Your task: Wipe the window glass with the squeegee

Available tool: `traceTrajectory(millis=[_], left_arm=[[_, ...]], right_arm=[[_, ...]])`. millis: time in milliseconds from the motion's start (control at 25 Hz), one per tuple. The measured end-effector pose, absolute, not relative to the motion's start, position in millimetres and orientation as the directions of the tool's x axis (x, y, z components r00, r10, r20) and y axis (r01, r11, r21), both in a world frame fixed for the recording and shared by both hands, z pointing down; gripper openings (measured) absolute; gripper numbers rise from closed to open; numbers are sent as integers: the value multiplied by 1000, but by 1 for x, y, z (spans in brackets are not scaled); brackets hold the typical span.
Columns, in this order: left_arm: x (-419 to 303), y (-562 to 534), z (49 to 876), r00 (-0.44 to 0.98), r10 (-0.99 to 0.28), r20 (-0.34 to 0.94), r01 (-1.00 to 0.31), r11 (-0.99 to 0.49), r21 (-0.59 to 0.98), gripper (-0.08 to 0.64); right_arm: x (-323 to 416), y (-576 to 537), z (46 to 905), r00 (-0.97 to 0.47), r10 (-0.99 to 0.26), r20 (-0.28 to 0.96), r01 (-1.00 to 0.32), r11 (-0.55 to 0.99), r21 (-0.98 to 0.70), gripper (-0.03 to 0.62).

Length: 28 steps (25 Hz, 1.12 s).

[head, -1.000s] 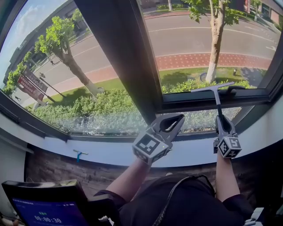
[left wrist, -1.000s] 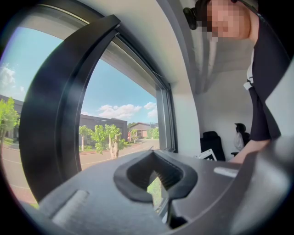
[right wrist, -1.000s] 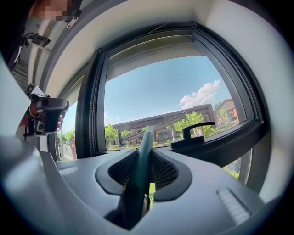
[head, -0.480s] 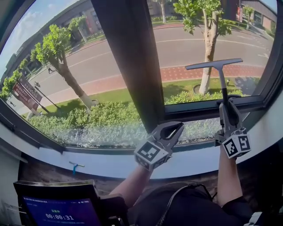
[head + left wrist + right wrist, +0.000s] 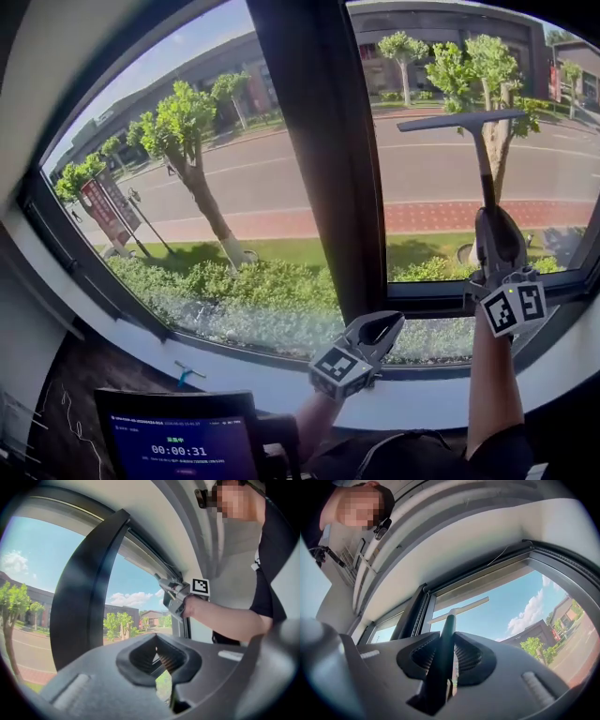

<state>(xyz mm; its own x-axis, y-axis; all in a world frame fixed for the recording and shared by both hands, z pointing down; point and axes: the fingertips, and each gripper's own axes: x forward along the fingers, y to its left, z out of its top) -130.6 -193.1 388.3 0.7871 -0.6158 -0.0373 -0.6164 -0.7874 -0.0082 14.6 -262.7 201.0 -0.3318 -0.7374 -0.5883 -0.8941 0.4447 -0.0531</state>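
Observation:
The squeegee is dark, with a long T-shaped blade held level high against the right window pane. My right gripper is shut on its handle, which runs straight down from the blade. In the right gripper view the handle sits clamped between the ribbed pads, and the blade lies across the glass near the upper frame. My left gripper hangs low by the sill, shut with nothing in it; its pads meet around a bare hollow.
A wide dark mullion separates the right pane from the left pane. A white sill runs below, with a small blue tool on it. A tablet showing a timer stands at the lower left.
My right gripper has lifted the squeegee from the bottom of the right pane up toward its top. The head view has tilted upward. The left gripper has stayed low by the sill.

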Motion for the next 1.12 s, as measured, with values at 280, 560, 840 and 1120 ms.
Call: traceTrajectory(millis=[280, 560, 840, 1120], left_arm=[[-129, -188, 356, 734, -675, -72, -679, -732, -60, 3], [-131, -187, 364, 738, -668, -96, -674, -735, -72, 3], [-134, -193, 356, 734, -671, -108, -679, -727, -103, 3], [-183, -207, 351, 734, -669, -116, -679, -724, -119, 3]], right_arm=[[5, -274, 133, -361, -651, -667, -863, 504, -25, 101], [0, -301, 105, -353, -628, -694, -872, 490, 0, 101], [21, -306, 82, -301, -616, -728, -889, 457, -19, 101], [-12, -321, 60, -251, -599, -760, -904, 426, -37, 101]])
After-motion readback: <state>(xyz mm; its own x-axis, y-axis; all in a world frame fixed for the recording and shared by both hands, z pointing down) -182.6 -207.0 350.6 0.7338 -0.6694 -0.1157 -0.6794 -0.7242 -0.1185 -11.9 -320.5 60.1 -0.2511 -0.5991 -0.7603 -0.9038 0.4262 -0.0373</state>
